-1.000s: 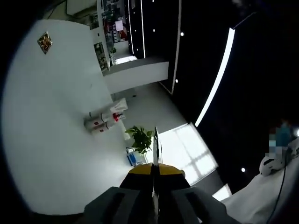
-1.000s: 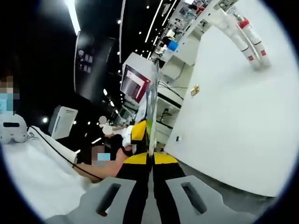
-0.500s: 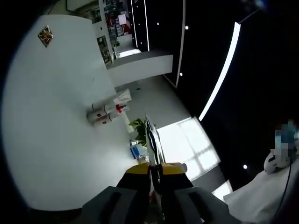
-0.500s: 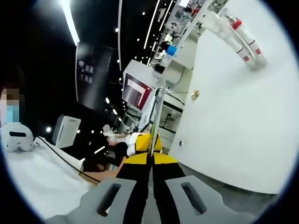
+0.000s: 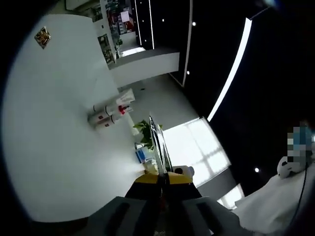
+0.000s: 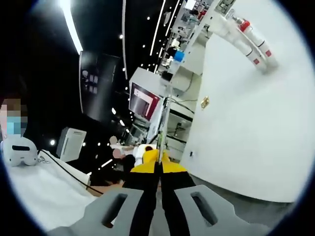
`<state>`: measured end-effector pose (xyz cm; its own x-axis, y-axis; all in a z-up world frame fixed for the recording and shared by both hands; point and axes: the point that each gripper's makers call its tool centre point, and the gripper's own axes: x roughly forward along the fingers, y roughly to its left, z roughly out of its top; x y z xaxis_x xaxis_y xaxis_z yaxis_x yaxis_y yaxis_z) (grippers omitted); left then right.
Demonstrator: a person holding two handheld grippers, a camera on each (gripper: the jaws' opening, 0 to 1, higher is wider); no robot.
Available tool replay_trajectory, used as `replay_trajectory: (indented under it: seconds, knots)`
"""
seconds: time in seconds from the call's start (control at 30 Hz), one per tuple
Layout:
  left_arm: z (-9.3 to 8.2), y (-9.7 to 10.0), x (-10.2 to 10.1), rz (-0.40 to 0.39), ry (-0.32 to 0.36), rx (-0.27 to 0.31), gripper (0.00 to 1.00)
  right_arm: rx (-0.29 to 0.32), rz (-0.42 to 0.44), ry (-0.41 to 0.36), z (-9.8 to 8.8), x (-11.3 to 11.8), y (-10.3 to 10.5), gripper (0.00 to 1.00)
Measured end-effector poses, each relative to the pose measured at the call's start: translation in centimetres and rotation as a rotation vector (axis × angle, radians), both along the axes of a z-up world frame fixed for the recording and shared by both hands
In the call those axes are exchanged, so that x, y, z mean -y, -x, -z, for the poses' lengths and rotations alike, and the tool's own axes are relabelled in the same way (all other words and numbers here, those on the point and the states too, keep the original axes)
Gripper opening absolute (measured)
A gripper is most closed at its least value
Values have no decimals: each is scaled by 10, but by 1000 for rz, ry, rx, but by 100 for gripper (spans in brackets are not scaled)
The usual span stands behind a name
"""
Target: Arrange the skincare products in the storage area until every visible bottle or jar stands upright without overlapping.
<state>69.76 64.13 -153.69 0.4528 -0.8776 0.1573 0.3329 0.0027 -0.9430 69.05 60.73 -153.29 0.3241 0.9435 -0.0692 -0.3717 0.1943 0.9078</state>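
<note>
Left gripper view: left gripper rising from the bottom edge, yellow-tipped jaws pressed together with no gap, nothing visibly between them. Well apart from the jaws, out on the white table: two white bottles with red labels, lying side by side and touching along their length, caps toward a small white box just beside them. Beyond the bottles, off the table edge: a green potted plant and a small blue item, too small to tell. Near the far rim of the table, well apart from the bottles: a small patterned square. Behind the table: a white counter, shelves of goods, dark ceiling with a long light strip.

Right gripper view: right gripper coming up from the bottom, jaws closed flat against each other, grasping nothing visible. Far from the jaws, toward the upper edge of the white table: the same white bottles, lying side by side, one red cap showing at their far end. Between bottles and jaws, on the table near its edge: the small patterned square. Past the table edge: a screen with a red picture, a blue item on a shelf, a person partly seen behind the jaws. To the side of the jaws: white cloth with a black cable and a white headset on it.
</note>
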Motion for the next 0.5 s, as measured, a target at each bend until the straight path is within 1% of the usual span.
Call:
replay_trajectory:
  seconds: [0.17,0.23,0.33,0.37,0.4,0.43,0.5]
  knots:
    - [-3,1,-2,8,23,7,2,31,4,23,2,-2,-1,4]
    - [-5,3,-2,14,26,14,2,24,0,11,1,-3,-2,4]
    - [-7,9,3,48,17,38,2,24,-1,9,1,-4,-2,6]
    - [-5,11,7,66,8,31,2,22,-2,8,1,-4,-1,6]
    - [-4,12,9,72,3,30,2,19,-3,10,1,-4,-1,5]
    - [-3,12,9,72,1,26,2,25,-8,13,1,-3,1,1]
    - [-4,12,9,74,2,25,2,32,-7,12,1,-2,1,0]
